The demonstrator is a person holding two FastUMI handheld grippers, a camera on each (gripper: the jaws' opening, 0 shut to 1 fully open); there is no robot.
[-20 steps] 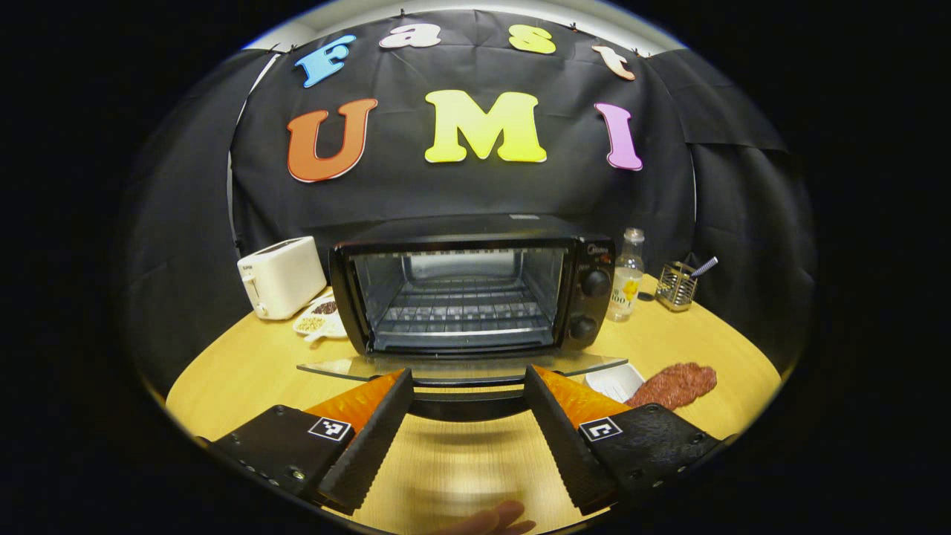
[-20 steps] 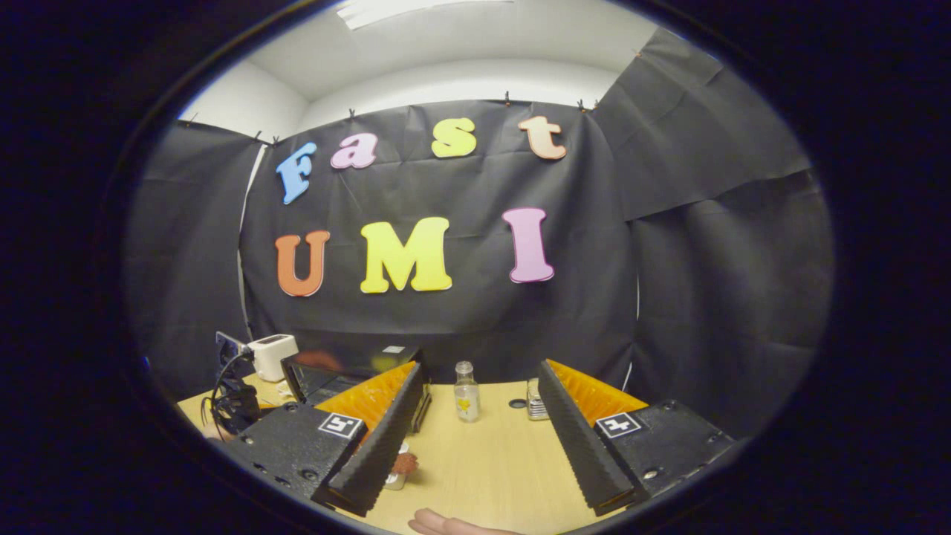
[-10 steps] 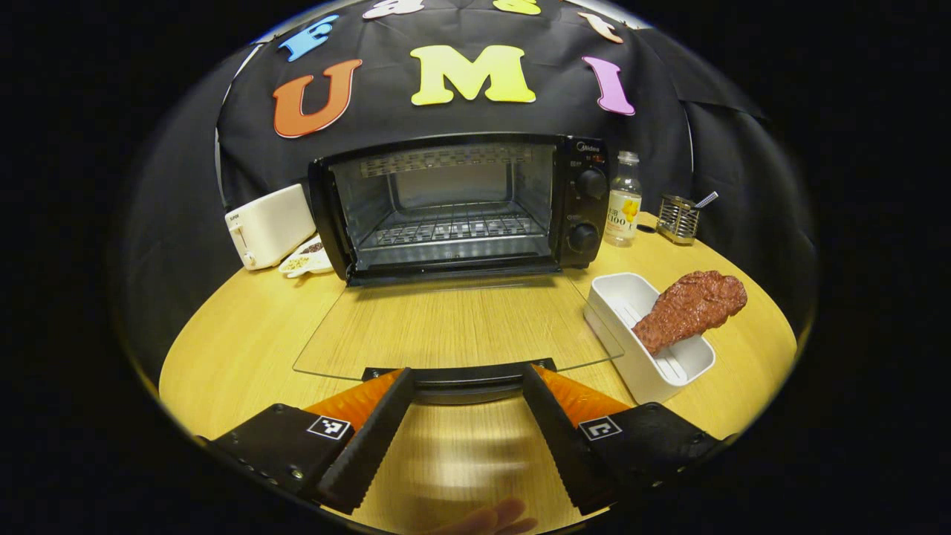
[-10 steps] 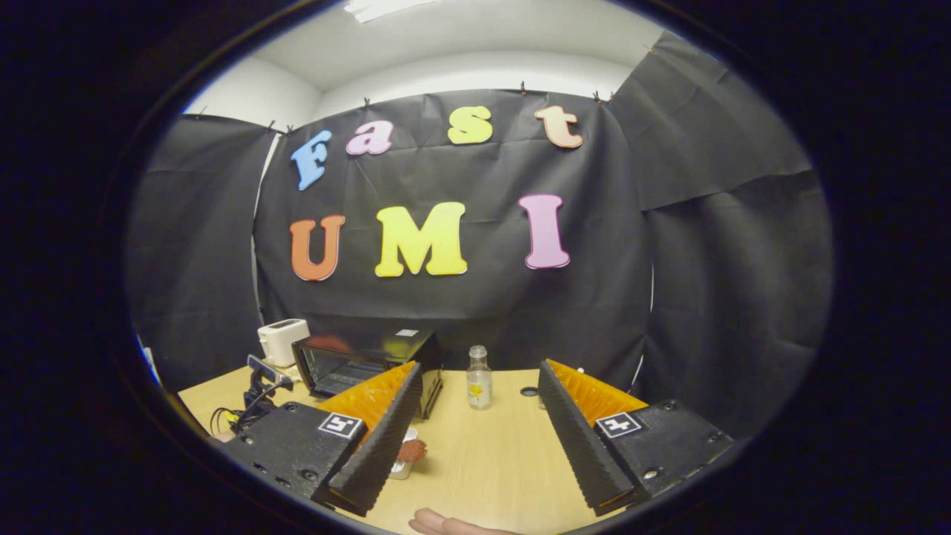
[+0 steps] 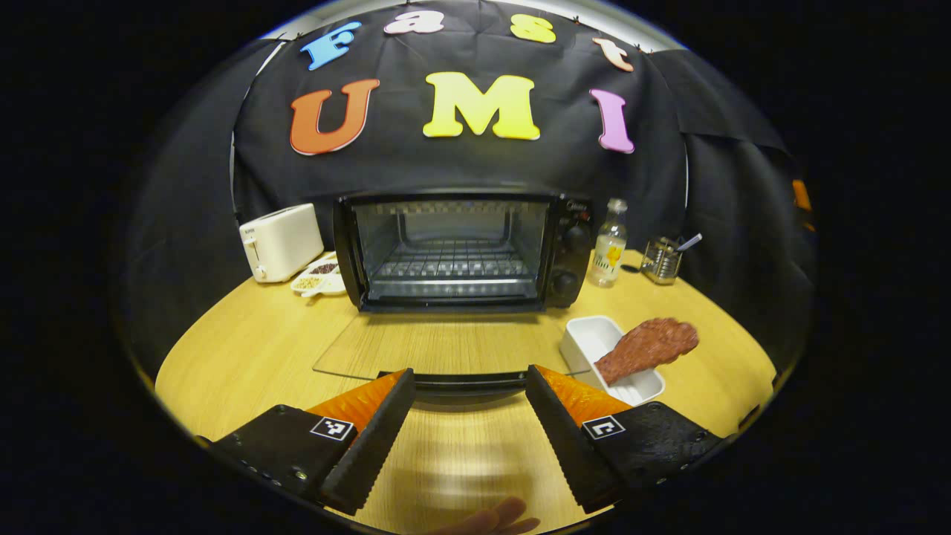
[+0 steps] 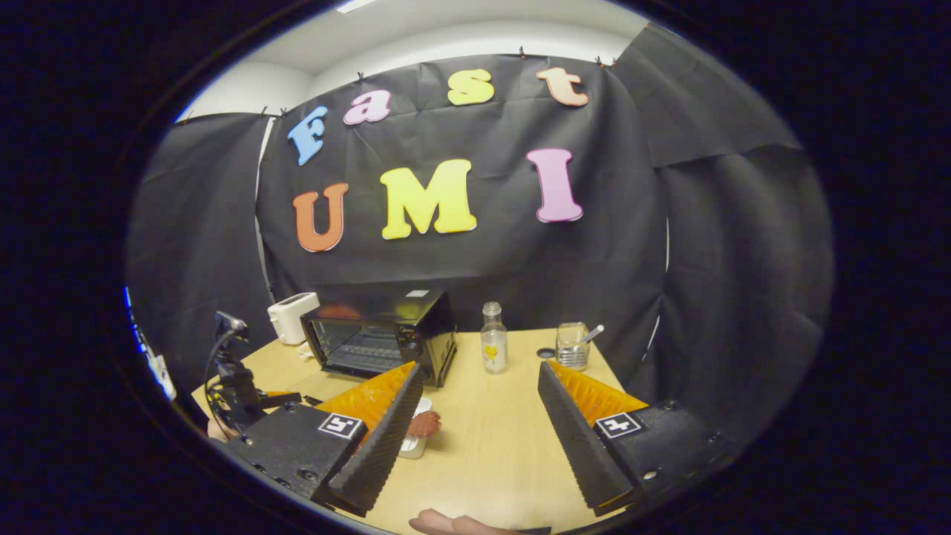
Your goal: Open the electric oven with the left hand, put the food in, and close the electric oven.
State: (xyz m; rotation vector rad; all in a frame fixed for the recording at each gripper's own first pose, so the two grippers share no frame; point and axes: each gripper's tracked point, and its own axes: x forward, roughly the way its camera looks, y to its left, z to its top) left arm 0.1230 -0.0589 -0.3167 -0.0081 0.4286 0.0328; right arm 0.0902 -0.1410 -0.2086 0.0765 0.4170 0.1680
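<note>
Two claws gape wide and empty, the left claw (image 5: 469, 427) just before the oven (image 5: 461, 251) door's handle, while we judge the meat (image 5: 645, 347), propped in the white tray (image 5: 587, 343) right of the oven's dropped door, soft and light, best pinched midway.

Left gripper (image 5: 469, 416), right gripper (image 6: 479, 427): blk textured bodies w/ screws, white square marker tags, serrated inner faces.

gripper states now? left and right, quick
Left gripper: open, holding nothing, just short of the oven door handle.
Right gripper: open, empty, above the table.
</note>
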